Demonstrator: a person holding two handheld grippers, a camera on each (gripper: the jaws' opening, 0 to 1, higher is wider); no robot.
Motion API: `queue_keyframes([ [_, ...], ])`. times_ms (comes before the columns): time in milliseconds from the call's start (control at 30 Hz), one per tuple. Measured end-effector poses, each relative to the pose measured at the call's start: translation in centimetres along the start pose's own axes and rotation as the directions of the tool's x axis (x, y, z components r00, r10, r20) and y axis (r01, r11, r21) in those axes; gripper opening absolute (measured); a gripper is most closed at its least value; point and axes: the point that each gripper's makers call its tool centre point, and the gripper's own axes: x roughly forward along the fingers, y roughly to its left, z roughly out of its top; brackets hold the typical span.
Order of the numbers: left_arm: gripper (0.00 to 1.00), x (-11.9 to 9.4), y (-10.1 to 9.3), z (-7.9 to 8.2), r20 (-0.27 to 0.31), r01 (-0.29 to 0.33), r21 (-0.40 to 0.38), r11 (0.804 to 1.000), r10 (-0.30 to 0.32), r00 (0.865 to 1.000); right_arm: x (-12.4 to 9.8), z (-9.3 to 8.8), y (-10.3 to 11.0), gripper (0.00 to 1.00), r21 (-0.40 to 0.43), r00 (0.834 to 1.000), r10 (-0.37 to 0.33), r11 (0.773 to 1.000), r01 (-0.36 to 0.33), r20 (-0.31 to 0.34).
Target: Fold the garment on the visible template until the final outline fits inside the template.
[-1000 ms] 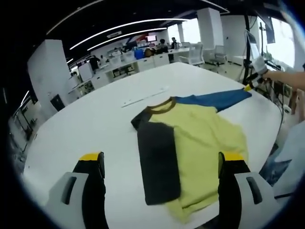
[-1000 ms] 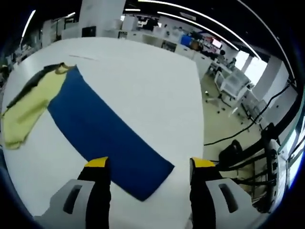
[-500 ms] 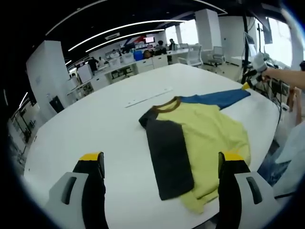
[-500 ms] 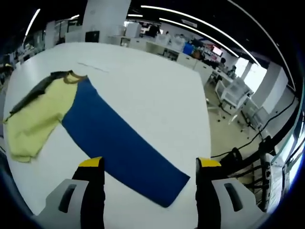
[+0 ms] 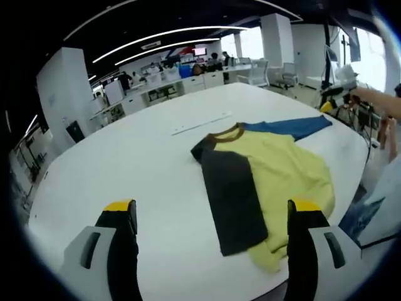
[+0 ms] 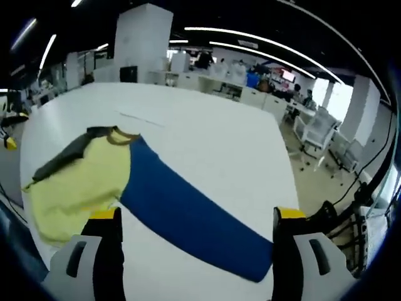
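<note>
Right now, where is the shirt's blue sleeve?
The blue sleeve lies flat on the white table, stretched out from the yellow shirt, between the right gripper's open jaws in the right gripper view.

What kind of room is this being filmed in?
Probably an open-plan office or lab: rows of desks with people, office chairs, and long ceiling strip lights behind a big white table holding a shirt.
</note>
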Motion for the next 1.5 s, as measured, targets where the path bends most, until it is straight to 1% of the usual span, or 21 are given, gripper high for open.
queue_keyframes([
  [67, 0.97, 0.1, -0.2, -0.2, 0.0, 0.007, -0.001, 1.0, -0.007, 1.0, -0.5, 0.5, 1.3, 1.0, -0.019, 1.0, 0.018, 1.0, -0.018, 0.012],
  [100, 0.98, 0.1, -0.3, -0.2, -0.001, 0.011, -0.001, 1.0, -0.011, 1.0, -0.5, 0.6, 1.5, 1.0, -0.022, 1.0, 0.02, 1.0, -0.02, 0.013],
  [200, 0.97, 0.2, -0.5, -0.4, -0.005, 0.023, 0.004, 1.0, -0.023, 1.0, -1.1, 1.0, 3.0, 1.0, -0.021, 0.999, 0.045, 0.999, -0.045, 0.023],
  [267, 0.97, 0.0, -0.3, -0.4, -0.001, 0.017, 0.005, 1.0, -0.017, 1.0, -1.3, 1.2, 3.9, 1.0, -0.036, 0.998, 0.061, 0.998, -0.06, 0.026],
  [433, 0.97, -0.3, -0.3, -0.6, -0.006, 0.016, 0.011, 1.0, -0.016, 1.0, -2.2, 2.4, 5.3, 1.0, -0.113, 0.996, 0.064, 0.992, -0.056, 0.065],
  [500, 0.98, -0.4, -0.2, -0.6, 0.0, 0.009, 0.009, 1.0, -0.009, 1.0, -2.5, 3.1, 5.9, 1.0, -0.116, 0.993, 0.076, 0.991, -0.065, 0.089],
  [567, 0.97, -0.5, -0.3, -0.6, 0.002, 0.015, 0.004, 1.0, -0.015, 1.0, -2.9, 3.7, 6.5, 1.0, -0.112, 0.991, 0.082, 0.991, -0.07, 0.105],
  [700, 0.97, -0.5, -0.4, -0.8, -0.002, 0.018, 0.007, 1.0, -0.018, 1.0, -3.3, 4.2, 7.7, 1.0, -0.135, 0.989, 0.093, 0.988, -0.077, 0.117],
  [833, 0.99, -0.4, -0.6, -0.8, 0.005, 0.029, -0.008, 1.0, -0.029, 1.0, -3.6, 4.8, 8.3, 1.0, -0.15, 0.985, 0.1, 0.986, -0.078, 0.142],
  [867, 0.99, -0.4, -0.9, -1.0, 0.0, 0.042, -0.016, 0.999, -0.042, 0.999, -3.7, 4.9, 8.5, 1.0, -0.145, 0.984, 0.104, 0.986, -0.083, 0.142],
  [967, 0.99, -0.2, -1.1, -1.4, -0.025, 0.056, -0.003, 0.998, -0.056, 0.998, -4.0, 5.2, 9.2, 1.0, -0.14, 0.979, 0.131, 0.984, -0.109, 0.157],
  [1033, 0.99, -0.2, -1.1, -1.3, -0.029, 0.054, 0.006, 0.999, -0.054, 0.998, -4.1, 5.3, 9.6, 1.0, -0.153, 0.977, 0.139, 0.981, -0.115, 0.161],
  [1133, 0.99, -0.1, -1.1, -1.2, -0.031, 0.056, 0.004, 0.998, -0.055, 0.998, -4.5, 5.4, 10.2, 1.0, -0.182, 0.976, 0.141, 0.977, -0.11, 0.165],
  [1267, 0.99, 0.2, -1.1, -1.3, -0.043, 0.061, 0.007, 0.998, -0.061, 0.997, -5.0, 5.8, 10.7, 1.0, -0.182, 0.972, 0.14, 0.978, -0.105, 0.191],
  [1333, 0.95, 0.5, -1.3, -1.4, -0.051, 0.07, 0.012, 0.997, -0.07, 0.996, -5.1, 5.8, 11.0, 1.0, -0.183, 0.97, 0.146, 0.977, -0.11, 0.195],
  [1400, 0.89, 0.8, -1.7, -1.7, -0.064, 0.098, 0.019, 0.995, -0.097, 0.993, -5.3, 5.6, 11.3, 1.0, -0.188, 0.97, 0.15, 0.976, -0.113, 0.193],
  [1500, 0.86, 1.2, -1.7, -1.8, -0.079, 0.116, 0.046, 0.992, -0.112, 0.991, -5.7, 5.8, 11.8, 1.0, -0.205, 0.966, 0.154, 0.972, -0.111, 0.206],
])
